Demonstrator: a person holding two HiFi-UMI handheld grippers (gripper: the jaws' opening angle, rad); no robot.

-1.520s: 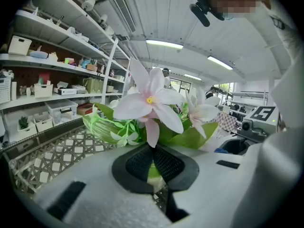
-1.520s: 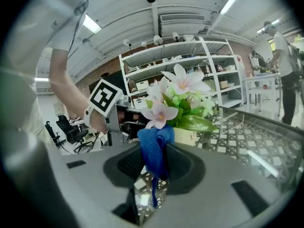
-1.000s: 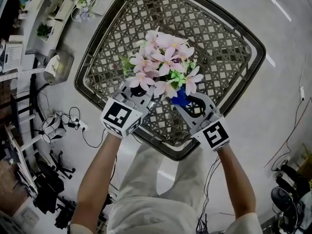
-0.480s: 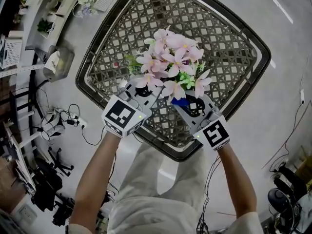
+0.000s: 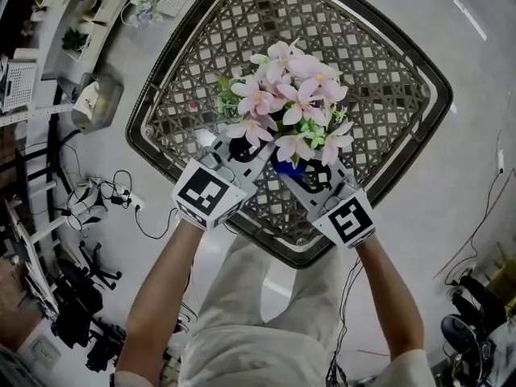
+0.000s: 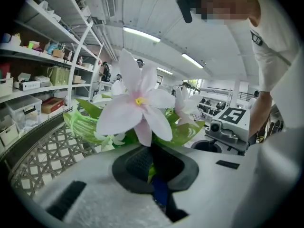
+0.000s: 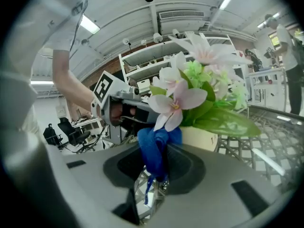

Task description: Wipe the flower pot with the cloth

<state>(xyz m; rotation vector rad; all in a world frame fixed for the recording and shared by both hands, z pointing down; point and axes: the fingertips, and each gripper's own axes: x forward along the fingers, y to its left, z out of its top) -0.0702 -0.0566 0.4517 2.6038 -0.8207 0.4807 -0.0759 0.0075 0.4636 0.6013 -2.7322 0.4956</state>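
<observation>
Pink artificial flowers (image 5: pixel 294 103) with green leaves hang over a woven wicker table (image 5: pixel 379 79) and hide their pot in the head view. The cream pot (image 7: pixel 206 137) shows in the right gripper view, just behind the blue cloth (image 7: pixel 154 148). My right gripper (image 7: pixel 159 167) is shut on that cloth, which is bunched against the pot's side under the blossoms (image 5: pixel 288 166). My left gripper (image 5: pixel 242 150) reaches in from the lower left. Its jaws (image 6: pixel 154 167) stand nearly together, with green foliage and a strip of blue in the gap. A big pink blossom (image 6: pixel 135 110) fills that view.
The table has a dark raised rim (image 5: pixel 278 248) close to the person's body. Shelving (image 5: pixel 72 22) and boxes stand at the upper left, and cables (image 5: pixel 113 200) lie on the floor to the left. Office chairs (image 5: pixel 476 321) sit at the lower right.
The flowers and both grippers have drifted up and to the right over the table. The right gripper with the cloth has slid leftward, further under the blossoms.
</observation>
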